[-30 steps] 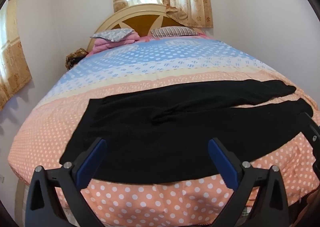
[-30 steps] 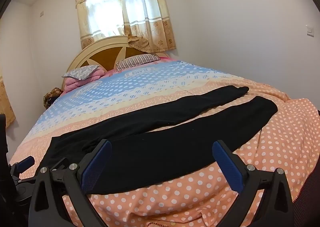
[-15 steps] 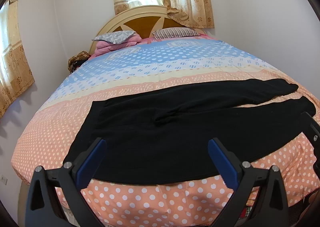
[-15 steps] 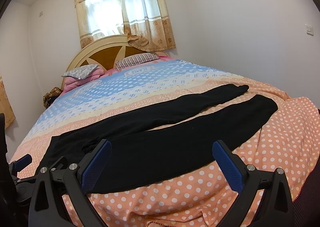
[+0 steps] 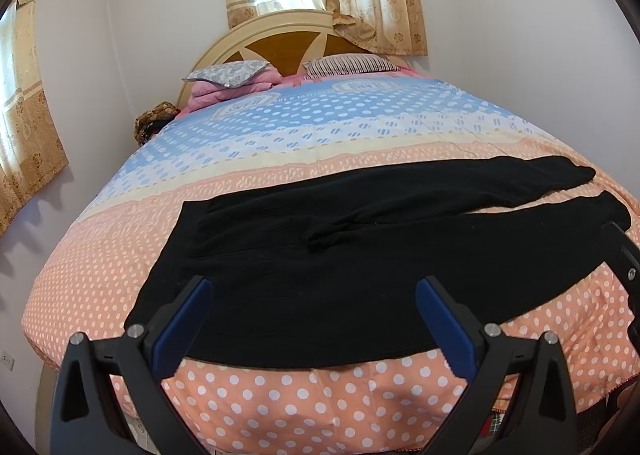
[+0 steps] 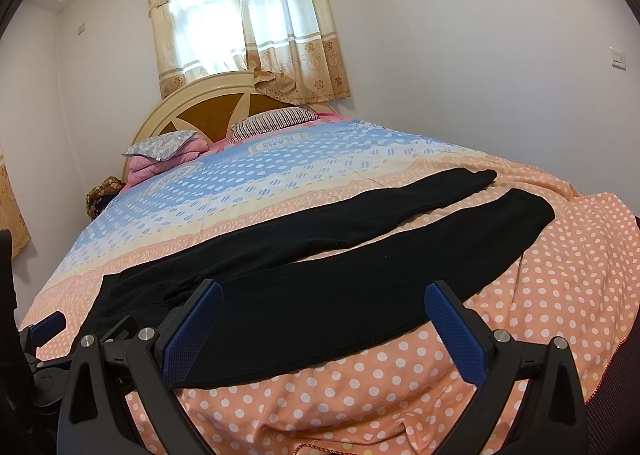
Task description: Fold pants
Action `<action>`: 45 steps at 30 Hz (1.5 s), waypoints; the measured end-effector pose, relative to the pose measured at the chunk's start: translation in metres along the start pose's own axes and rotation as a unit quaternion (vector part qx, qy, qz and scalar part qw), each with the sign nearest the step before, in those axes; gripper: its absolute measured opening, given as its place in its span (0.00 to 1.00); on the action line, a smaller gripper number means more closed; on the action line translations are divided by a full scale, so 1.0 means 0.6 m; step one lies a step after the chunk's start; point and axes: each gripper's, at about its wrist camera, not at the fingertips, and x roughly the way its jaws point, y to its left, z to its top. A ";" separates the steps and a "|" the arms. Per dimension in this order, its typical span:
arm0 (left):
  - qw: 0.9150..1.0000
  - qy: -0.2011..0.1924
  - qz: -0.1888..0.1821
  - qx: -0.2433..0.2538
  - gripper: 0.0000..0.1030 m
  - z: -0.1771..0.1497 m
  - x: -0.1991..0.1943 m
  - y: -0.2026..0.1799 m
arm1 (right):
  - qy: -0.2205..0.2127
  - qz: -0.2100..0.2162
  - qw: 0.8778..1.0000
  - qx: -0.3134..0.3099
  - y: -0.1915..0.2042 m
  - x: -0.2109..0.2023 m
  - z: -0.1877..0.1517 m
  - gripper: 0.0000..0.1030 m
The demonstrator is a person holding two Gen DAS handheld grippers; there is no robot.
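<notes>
Black pants [image 5: 340,255] lie spread flat across the near end of the bed, waistband to the left, both legs stretching right with a gap between their ends. In the right wrist view the same pants [image 6: 340,279] run from lower left to upper right. My left gripper [image 5: 314,295] is open, hovering over the near edge of the pants' hip and thigh. My right gripper [image 6: 324,305] is open above the near leg, holding nothing. The left gripper's blue pad shows at the left edge of the right wrist view.
The pants rest on a dotted orange, cream and blue bedspread [image 5: 360,127]. Pillows [image 5: 228,73] and a pink folded blanket sit by the wooden headboard [image 5: 288,43]. Curtained windows are behind and at the left. The bed's near edge [image 5: 320,395] drops off just below the grippers.
The left wrist view has drifted slightly right, so the pants sit a little further right in frame. The right view is almost unchanged. Both grippers stayed open.
</notes>
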 end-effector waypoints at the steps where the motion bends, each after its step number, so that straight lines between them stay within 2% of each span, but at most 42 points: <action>1: 1.000 0.000 0.000 0.000 1.00 0.000 0.000 0.000 | 0.001 0.000 1.000 0.000 0.000 0.000 0.000 0.99; 45: 1.000 0.016 -0.002 0.001 1.00 -0.011 0.015 -0.002 | 0.014 0.000 1.000 -0.001 0.003 0.009 -0.007 0.99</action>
